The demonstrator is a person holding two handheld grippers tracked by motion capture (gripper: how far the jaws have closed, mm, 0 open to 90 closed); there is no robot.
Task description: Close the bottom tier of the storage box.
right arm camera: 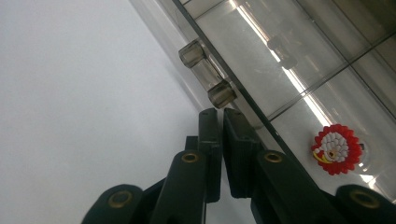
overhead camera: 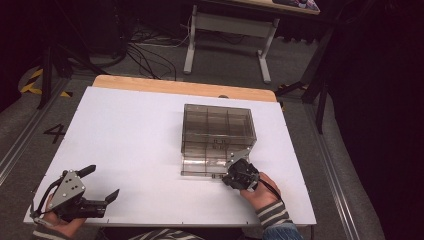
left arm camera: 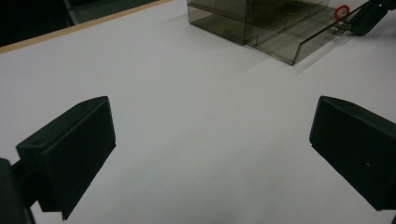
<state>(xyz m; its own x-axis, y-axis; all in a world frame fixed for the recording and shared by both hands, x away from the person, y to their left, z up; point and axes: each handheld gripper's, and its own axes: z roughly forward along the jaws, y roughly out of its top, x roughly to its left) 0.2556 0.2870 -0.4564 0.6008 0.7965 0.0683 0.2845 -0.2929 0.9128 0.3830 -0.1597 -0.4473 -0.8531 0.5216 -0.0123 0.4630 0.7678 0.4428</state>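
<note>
Smoky plastic: one drawer box [overhead camera: 218, 131], two tongs [overhead camera: 98, 186].

Drawer handle's [right arm camera: 208, 74] near end hidden behind the right tool's [right arm camera: 220, 114] closed tips.

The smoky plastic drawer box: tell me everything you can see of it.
The drawer box is smoky, see-through plastic, split into compartments, standing upright right of centre on the white table. Its bottom drawer is pulled partly out; a red bead figure lies inside. The right gripper, shut, is at the drawer's handle.
</note>
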